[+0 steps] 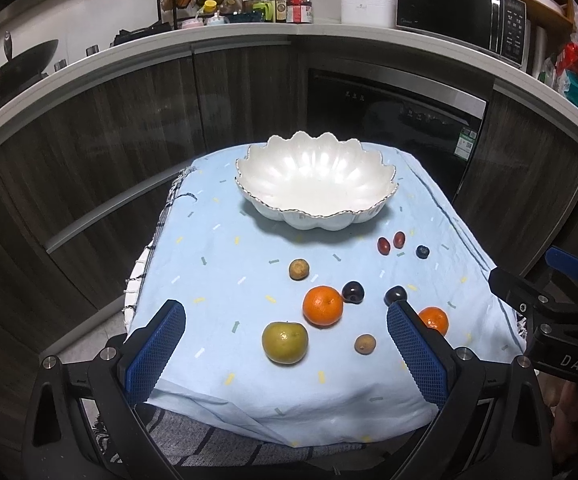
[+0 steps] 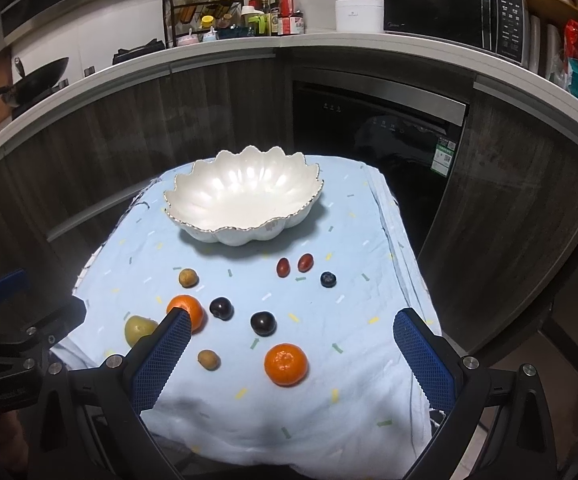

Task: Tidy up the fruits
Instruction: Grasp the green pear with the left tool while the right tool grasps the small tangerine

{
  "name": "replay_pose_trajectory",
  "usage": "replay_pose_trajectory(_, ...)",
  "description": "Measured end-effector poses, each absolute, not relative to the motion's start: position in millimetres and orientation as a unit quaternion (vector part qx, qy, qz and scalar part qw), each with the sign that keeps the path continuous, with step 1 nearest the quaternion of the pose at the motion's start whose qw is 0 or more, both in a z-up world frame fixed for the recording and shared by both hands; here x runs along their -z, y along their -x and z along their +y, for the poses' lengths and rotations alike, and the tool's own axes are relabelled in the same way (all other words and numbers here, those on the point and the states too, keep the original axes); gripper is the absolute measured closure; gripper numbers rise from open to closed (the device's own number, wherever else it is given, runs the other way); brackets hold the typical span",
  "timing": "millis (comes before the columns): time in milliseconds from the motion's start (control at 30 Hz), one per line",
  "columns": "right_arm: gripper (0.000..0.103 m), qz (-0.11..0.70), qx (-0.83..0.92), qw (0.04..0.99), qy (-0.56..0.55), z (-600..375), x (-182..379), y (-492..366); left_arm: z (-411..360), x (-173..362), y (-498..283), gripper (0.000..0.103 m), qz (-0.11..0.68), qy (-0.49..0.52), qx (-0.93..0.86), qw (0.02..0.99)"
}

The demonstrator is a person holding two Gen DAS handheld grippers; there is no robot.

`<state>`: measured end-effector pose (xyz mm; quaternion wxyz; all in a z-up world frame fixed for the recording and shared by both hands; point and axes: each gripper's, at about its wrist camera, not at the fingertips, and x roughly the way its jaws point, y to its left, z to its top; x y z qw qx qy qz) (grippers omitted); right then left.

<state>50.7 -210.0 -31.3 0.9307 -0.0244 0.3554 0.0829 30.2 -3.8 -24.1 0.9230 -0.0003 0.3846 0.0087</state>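
Two mandarins (image 1: 322,306) (image 2: 285,364), a green fruit (image 1: 284,342), two dark plums (image 2: 221,308) (image 2: 263,323) and smaller fruits lie scattered on the pale blue cloth (image 2: 329,408) over the counter, all outside the empty white scalloped bowl (image 1: 316,184) at its far end. The left tongs (image 1: 287,350) and right tongs (image 2: 293,358) hover wide open at the near edge, gripping nothing.
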Motion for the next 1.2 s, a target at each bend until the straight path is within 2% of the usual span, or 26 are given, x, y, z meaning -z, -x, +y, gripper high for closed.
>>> replay_pose_trajectory(667, 0.001, 0.376, -0.089, 0.921, 0.041, -197.1, 47.4, -86.1, -2.4, 43.0, -67.3, 0.0, 0.419, -0.027, -0.011, 0.908)
replay_pose_trajectory(1200, 0.001, 0.425, -0.074, 0.901, 0.05, -195.4, 83.7, -109.0, -4.1, 97.3, -88.8, 0.002, 0.476, -0.034, 0.003, 0.879)
